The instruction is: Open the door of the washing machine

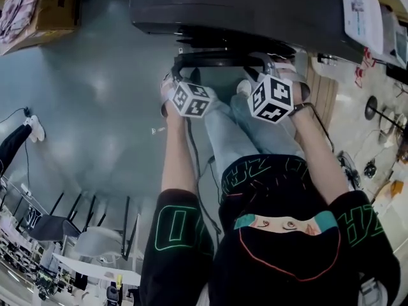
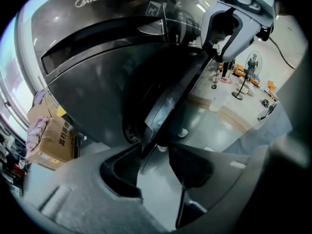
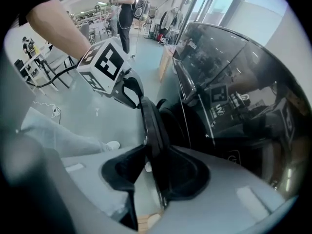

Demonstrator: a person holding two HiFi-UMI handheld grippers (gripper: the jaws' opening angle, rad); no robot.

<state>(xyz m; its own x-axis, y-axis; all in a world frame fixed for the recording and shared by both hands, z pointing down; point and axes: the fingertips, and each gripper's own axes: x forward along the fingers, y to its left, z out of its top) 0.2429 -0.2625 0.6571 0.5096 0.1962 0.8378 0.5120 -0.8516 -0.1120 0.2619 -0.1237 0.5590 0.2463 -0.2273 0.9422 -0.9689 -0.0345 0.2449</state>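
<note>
Right gripper: nips the edge of the ajar dark round plastic-rimmed washing-machine door, edge-on toward 12 o'clock. Left gripper: parted, straddles that edge unpressed, toward 1 o'clock. Probably best swung wider from the right.

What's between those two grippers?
The door rim, running from the left gripper up to the right gripper; the left gripper view shows it.

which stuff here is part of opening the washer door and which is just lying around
Part of the job: washing machine, door, left gripper, right gripper.
Lying about: cardboard box, cloth in it, standing fan.
</note>
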